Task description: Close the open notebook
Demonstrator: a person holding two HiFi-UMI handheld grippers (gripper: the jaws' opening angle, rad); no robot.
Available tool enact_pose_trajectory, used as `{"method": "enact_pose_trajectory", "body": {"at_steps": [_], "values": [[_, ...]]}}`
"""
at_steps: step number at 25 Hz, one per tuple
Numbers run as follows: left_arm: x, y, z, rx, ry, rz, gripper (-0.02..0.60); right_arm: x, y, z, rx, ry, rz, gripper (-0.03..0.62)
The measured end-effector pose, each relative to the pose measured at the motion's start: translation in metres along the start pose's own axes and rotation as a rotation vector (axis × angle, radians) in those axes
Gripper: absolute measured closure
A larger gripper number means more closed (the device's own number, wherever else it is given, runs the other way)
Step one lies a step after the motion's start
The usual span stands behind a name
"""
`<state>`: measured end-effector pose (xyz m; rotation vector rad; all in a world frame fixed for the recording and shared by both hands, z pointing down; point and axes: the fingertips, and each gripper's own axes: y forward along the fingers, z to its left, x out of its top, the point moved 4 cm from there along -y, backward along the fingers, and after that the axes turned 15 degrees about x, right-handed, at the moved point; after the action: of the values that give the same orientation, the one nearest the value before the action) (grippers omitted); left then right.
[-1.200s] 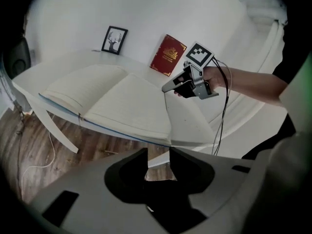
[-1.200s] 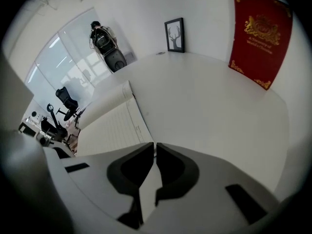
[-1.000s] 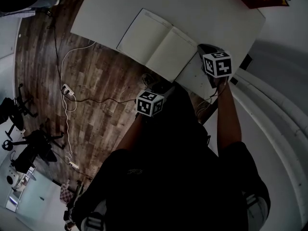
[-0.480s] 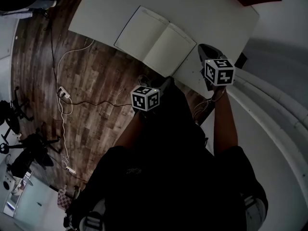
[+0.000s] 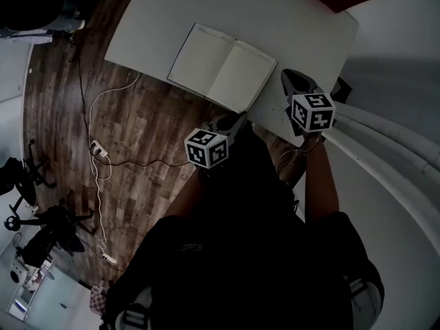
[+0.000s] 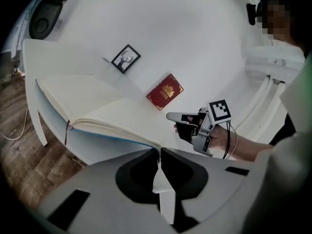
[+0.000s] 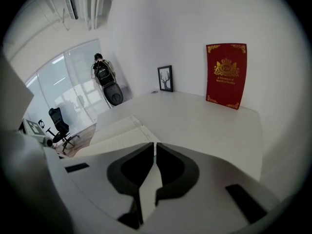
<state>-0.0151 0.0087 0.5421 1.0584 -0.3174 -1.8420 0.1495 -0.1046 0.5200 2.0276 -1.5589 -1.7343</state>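
As it lies open, notebook on table

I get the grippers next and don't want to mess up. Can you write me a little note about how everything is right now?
Left gripper: jaws have just been closing and seem to pinch the near corner of the notebook.
Right gripper: shut, empty, over the table by the notebook's right edge.
Notebook: lying open on the table.
Done: corner gripped, it seems.
Left to do: fold one half over the other until it is closed.
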Motion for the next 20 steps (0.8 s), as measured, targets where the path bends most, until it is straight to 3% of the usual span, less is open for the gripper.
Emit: {"method": "enact_pose_trajectory", "body": {"at_steps": [7, 14, 17, 20], "values": [[0.046, -0.02, -0.014, -0.021, 0.003, -0.133, 0.56, 0.012, -0.007, 0.007, -0.006, -0.006, -0.069, 0.559], [0.071, -0.036, -0.005, -0.042, -0.147, -0.243, 0.555, 0.02, 0.008, 0.029, 0.038, -0.046, -0.065, 0.559], [0.074, -0.044, 0.007, -0.014, -0.206, -0.29, 0.548, 0.023, 0.022, 0.043, 0.075, -0.075, -0.046, 0.559], [0.074, -0.05, 0.021, 0.032, -0.211, -0.32, 0.541, 0.026, 0.033, 0.055, 0.105, -0.099, -0.029, 0.559]]}}
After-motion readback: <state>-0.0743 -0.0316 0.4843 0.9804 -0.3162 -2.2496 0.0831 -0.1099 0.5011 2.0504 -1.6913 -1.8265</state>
